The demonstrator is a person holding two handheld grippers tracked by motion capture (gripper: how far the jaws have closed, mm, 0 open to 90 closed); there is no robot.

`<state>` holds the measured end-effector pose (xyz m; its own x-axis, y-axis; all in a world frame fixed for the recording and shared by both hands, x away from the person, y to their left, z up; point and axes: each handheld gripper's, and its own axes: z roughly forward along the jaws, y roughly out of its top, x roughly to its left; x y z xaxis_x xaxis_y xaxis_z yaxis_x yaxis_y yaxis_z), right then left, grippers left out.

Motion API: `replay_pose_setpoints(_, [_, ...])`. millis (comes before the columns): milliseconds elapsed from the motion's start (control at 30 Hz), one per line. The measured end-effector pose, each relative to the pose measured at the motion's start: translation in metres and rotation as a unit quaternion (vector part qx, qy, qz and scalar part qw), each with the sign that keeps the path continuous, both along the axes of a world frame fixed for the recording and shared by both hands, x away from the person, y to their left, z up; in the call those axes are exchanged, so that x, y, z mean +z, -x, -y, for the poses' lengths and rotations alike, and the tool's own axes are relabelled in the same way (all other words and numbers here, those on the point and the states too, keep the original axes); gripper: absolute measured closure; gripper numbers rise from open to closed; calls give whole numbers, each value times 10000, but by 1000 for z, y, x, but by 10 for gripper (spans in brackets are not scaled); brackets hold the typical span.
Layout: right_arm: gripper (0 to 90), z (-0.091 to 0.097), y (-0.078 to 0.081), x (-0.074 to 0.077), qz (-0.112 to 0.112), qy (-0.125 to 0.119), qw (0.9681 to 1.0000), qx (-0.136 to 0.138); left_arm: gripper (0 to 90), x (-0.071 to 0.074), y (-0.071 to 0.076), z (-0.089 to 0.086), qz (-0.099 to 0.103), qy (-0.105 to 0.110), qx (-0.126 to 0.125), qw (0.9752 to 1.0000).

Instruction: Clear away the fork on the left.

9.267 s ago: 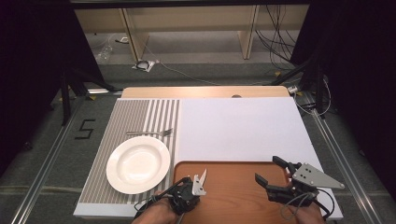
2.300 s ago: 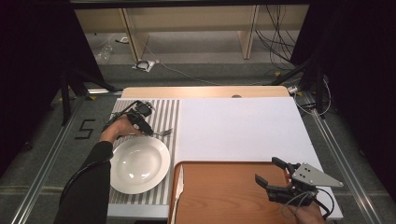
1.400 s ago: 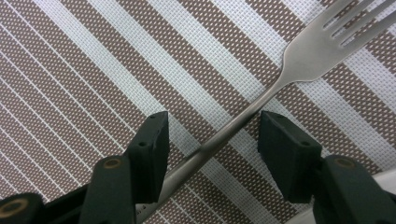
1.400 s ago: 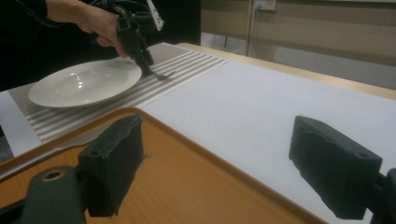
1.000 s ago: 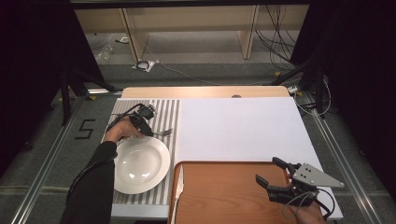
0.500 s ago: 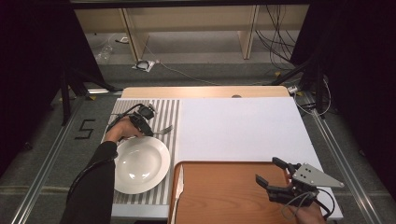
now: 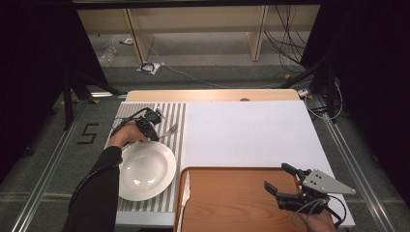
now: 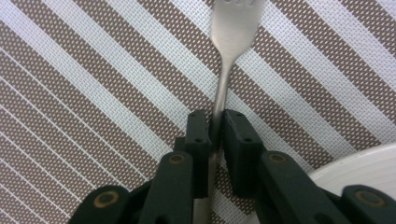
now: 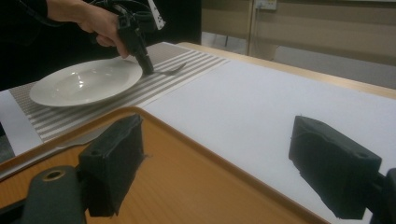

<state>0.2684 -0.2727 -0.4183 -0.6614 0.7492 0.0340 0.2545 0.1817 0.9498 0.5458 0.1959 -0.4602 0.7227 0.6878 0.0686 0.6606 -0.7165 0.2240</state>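
Overhead view plus two jaw-level close-ups

The high view is evenly lit from above on the white table cover [image 7: 251, 130], while the surroundings fall into deep black. The plate [image 7: 145, 170] carries small glints of glare. In the left gripper view the fork [image 8: 227, 56] blurs toward its tines (the placemat [image 8: 93, 93] weave stays crisp). The right gripper view has soft, out-of-focus near jaws.
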Motion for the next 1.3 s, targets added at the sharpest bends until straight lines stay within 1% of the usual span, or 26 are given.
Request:
replay_pose_setpoints(67, [187,0,0,0,-1,1,10000,4,827,0,-1,0,10,5,32,10000])
replay_pose_setpoints(133, [187,0,1,0,11,0,10000,10,830,0,0,0,26,2,-26,10000])
replay_pose_setpoints(233, [187,0,0,0,-7,-12,10000,-9,835,0,0,0,37,-12,-39,10000])
replay_pose_setpoints(367, [187,0,0,0,-9,-7,10000,-5,839,0,1,2,90,-84,-121,9999])
replay_pose_setpoints(400, [188,0,0,0,-5,-2,10000,-5,840,0,2,2,172,-147,-159,9996])
replay_pose_setpoints(433, [188,0,0,0,-5,9,10000,0,840,1,2,2,210,-173,-169,9995])
replay_pose_setpoints(533, [189,0,0,0,-8,-17,10000,-13,840,3,1,2,372,-168,-152,9991])
replay_pose_setpoints(600, [189,0,0,-1,8,4,10000,-2,841,7,1,2,518,-278,-156,9981])
replay_pose_setpoints(633, [188,0,0,0,13,7,10000,0,841,8,1,2,581,-301,-161,9977])
replay_pose_setpoints(733, [189,0,0,0,-9,-3,10000,-13,841,16,1,0,773,-290,-86,9966])
replay_pose_setpoints(800, [189,0,1,0,3,4,10000,-10,841,21,2,-2,883,-347,-67,9955])
replay_pose_setpoints(900, [189,1,1,0,13,-6,10000,-23,841,28,3,-5,999,-411,-8,9941])
replay_pose_setpoints(1000, [189,1,1,0,7,6,10000,-14,841,39,4,-8,1116,-482,51,9926])
replay_pose_setpoints(1067, [189,1,1,0,1,-3,10000,-23,841,47,6,-10,1201,-472,97,9916])
replay_pose_setpoints(1100, [189,1,1,0,1,2,10000,-24,841,52,7,-10,1222,-467,128,9913])
replay_pose_setpoints(1167, [189,0,1,0,15,8,10000,-34,841,58,10,-11,1267,-456,140,9908])
replay_pose_setpoints(1200, [189,0,1,0,28,-17,10000,-30,841,63,12,-10,1263,-452,143,9909])
replay_pose_setpoints(1233, [189,0,1,1,18,-5,10000,-36,841,67,14,-10,1255,-451,151,9910])
replay_pose_setpoints(1267, [189,1,2,1,-24,58,10000,-50,840,70,16,-9,1249,-427,184,9911])
replay_pose_setpoints(1300, [188,0,2,1,-1,46,10000,-42,841,74,18,-9,1247,-413,188,9912])
